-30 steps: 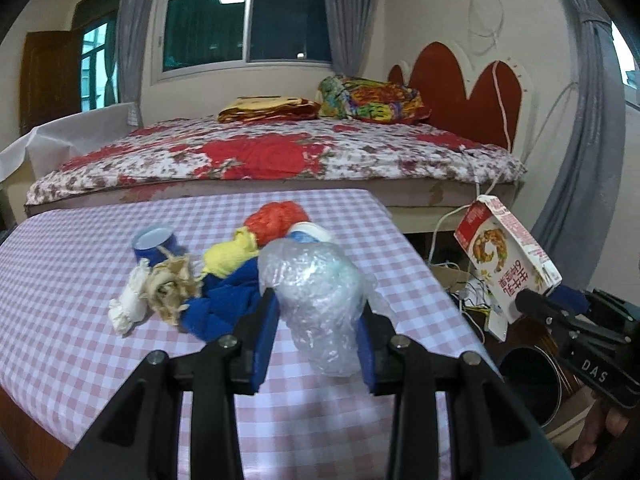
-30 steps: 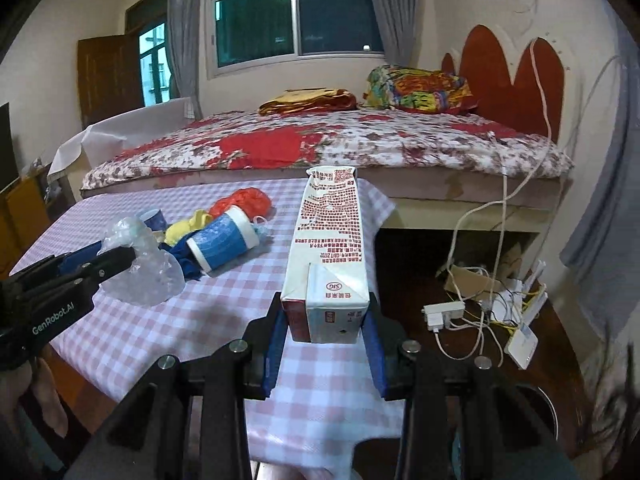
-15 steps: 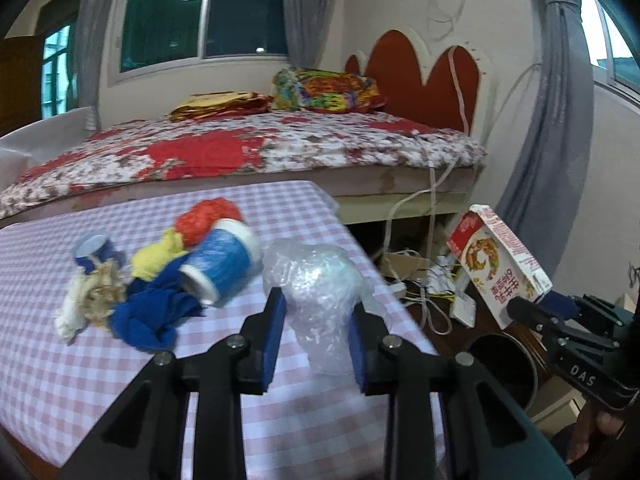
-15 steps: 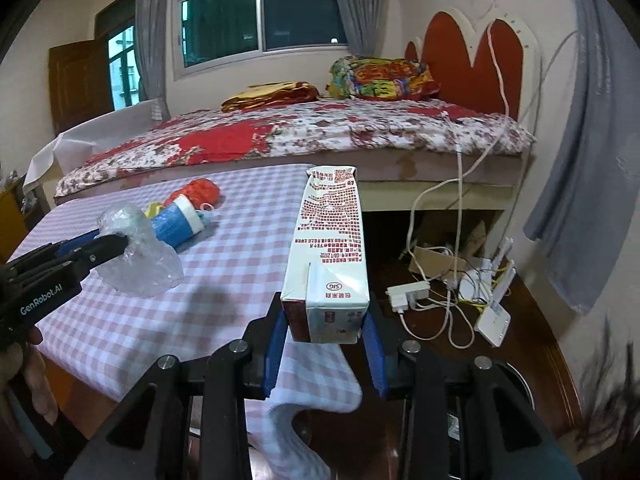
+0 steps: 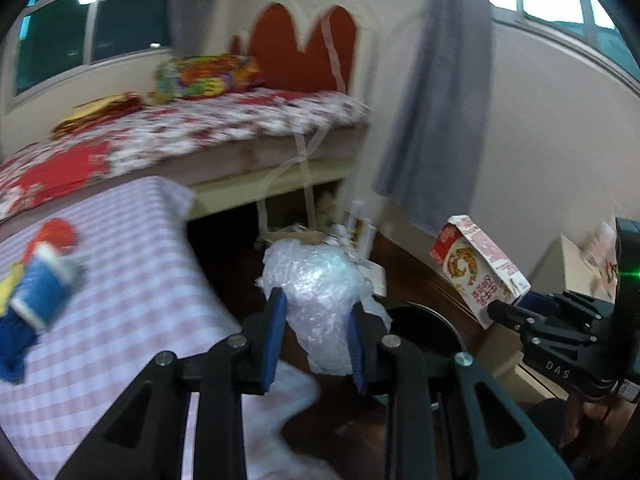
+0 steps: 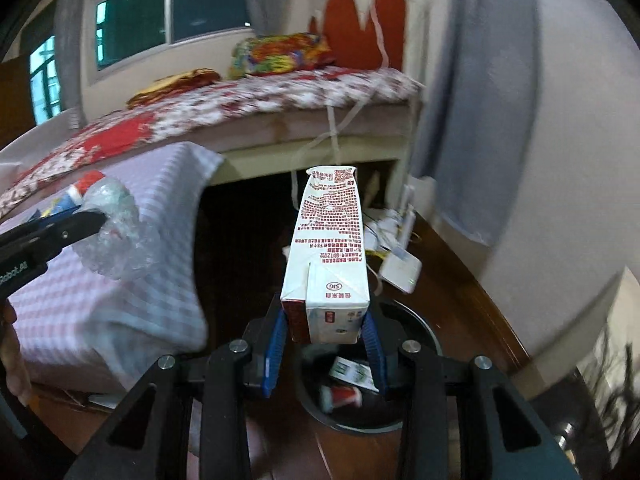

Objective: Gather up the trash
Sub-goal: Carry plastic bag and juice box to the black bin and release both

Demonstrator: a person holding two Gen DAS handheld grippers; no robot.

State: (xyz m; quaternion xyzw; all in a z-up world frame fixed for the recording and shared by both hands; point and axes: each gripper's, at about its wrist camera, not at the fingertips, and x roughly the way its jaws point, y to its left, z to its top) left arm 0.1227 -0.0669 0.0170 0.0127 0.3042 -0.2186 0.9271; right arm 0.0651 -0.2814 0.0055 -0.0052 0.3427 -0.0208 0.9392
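Observation:
My left gripper [image 5: 316, 332] is shut on a crumpled wad of clear bubble wrap [image 5: 320, 300], held past the table's right edge, just left of a round black bin [image 5: 424, 328] on the floor. My right gripper [image 6: 326, 336] is shut on the base of a red and white milk carton [image 6: 328, 264], which stands upright above the bin [image 6: 420, 332]. Inside the bin lie a red paper cup [image 6: 340, 396] and a small box [image 6: 352, 372]. The right wrist view also shows the left gripper [image 6: 96, 220] with the wrap [image 6: 116, 236], at the left.
The table with a pink checked cloth [image 5: 120, 280] still holds a blue cup [image 5: 40, 288], a red ball [image 5: 56, 232] and blue cloth. Behind it stands a bed [image 5: 180, 136]. A white router [image 6: 400, 268] and cables lie on the wooden floor, by a grey curtain [image 5: 432, 120].
Both grippers have swung right, off the table and out over the floor. The bin now lies under the carton. The left jaws have squeezed the wrap tighter.

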